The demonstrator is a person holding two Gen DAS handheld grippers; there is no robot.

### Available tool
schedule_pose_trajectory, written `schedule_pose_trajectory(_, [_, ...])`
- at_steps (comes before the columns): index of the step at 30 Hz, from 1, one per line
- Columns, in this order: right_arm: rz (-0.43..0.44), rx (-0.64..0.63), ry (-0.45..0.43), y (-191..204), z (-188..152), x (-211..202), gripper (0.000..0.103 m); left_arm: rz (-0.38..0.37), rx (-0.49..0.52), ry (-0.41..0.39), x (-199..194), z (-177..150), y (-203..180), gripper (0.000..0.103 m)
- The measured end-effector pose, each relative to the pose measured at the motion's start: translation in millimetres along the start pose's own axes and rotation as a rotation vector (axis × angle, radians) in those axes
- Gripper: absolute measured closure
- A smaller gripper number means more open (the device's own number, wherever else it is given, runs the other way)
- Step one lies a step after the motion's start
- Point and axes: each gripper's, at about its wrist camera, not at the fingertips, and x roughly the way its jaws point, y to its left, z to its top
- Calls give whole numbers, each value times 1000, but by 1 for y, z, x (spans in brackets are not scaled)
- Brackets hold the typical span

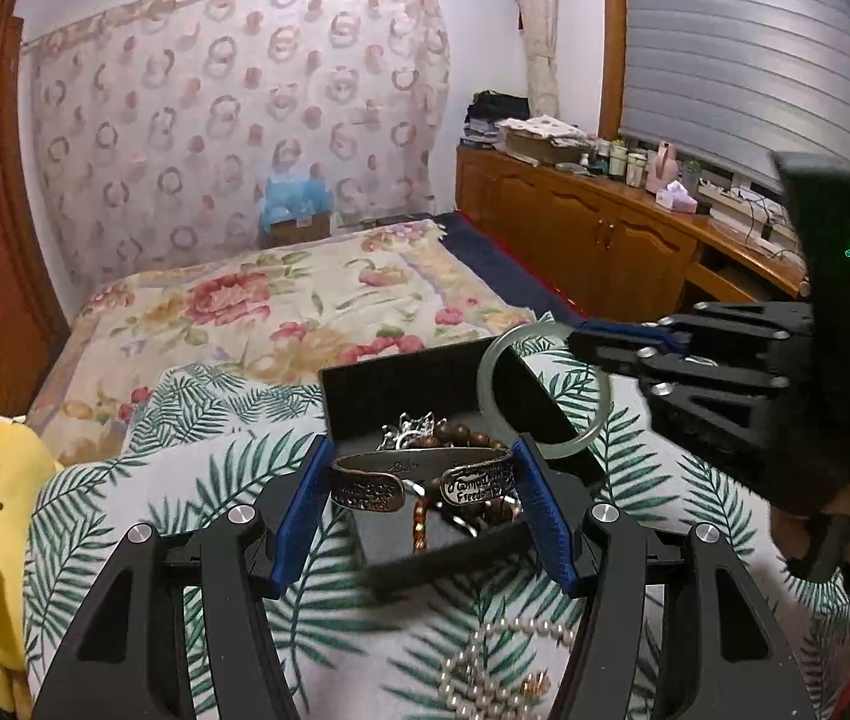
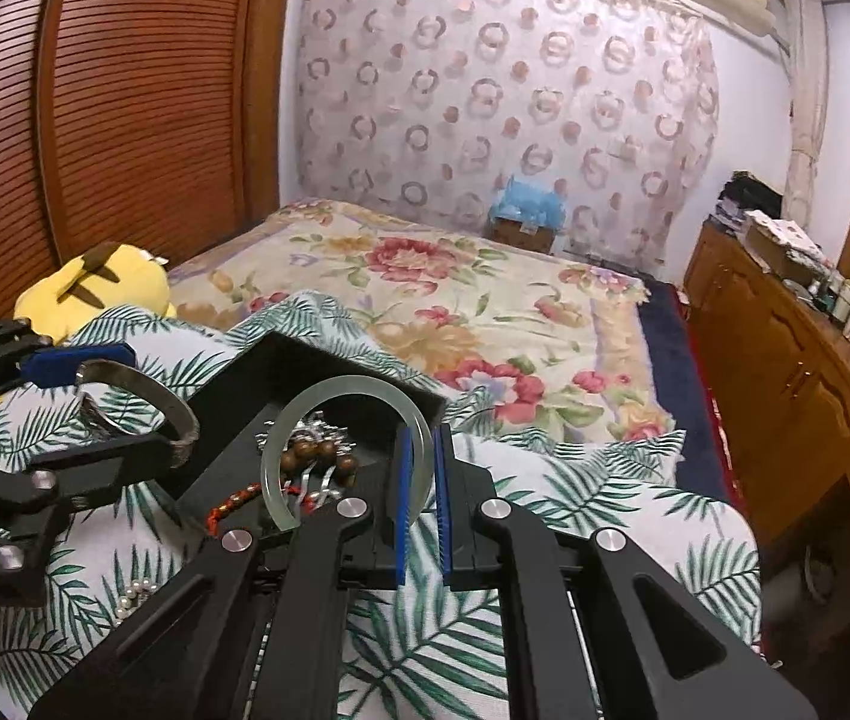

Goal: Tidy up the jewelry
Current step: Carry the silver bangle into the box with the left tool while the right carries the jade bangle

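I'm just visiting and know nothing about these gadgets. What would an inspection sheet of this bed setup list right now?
Surface: white quilt with green palm-leaf print on a bed.
Job's things: open black jewelry box holding brown wooden beads and silver pieces; white pearl necklace on the quilt.
Clutter: yellow plush toy.
Grippers: left gripper clamps an engraved bronze metal cuff; right gripper shut on a pale green translucent bangle, both above the box.
Cables: wires on the wooden sideboard.
Surroundings: floral bedspread, patterned curtain, louvred wooden doors.
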Motion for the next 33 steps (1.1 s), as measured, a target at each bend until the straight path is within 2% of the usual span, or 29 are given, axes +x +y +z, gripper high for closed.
schedule_pose_trajectory(5, [-15, 22, -5, -13, 3, -6, 95, -7, -14, 31, 20, 2, -1, 45])
schedule_pose_trajectory(8, [-10, 26, -8, -16, 2, -7, 95, -3, -22, 18, 20, 3, 0, 44])
schedule_pose_trajectory(18, [38, 4, -3, 4, 4, 1, 95, 21, -46, -10, -11, -3, 16, 44])
schedule_pose_trajectory(25, [54, -12, 26, 26, 1, 19, 94, 35, -46, 3, -32, -27, 30, 43])
schedule_pose_trajectory(33, [90, 27, 40, 26, 0, 24, 92, 16, -55, 22, -44, -50, 32, 43])
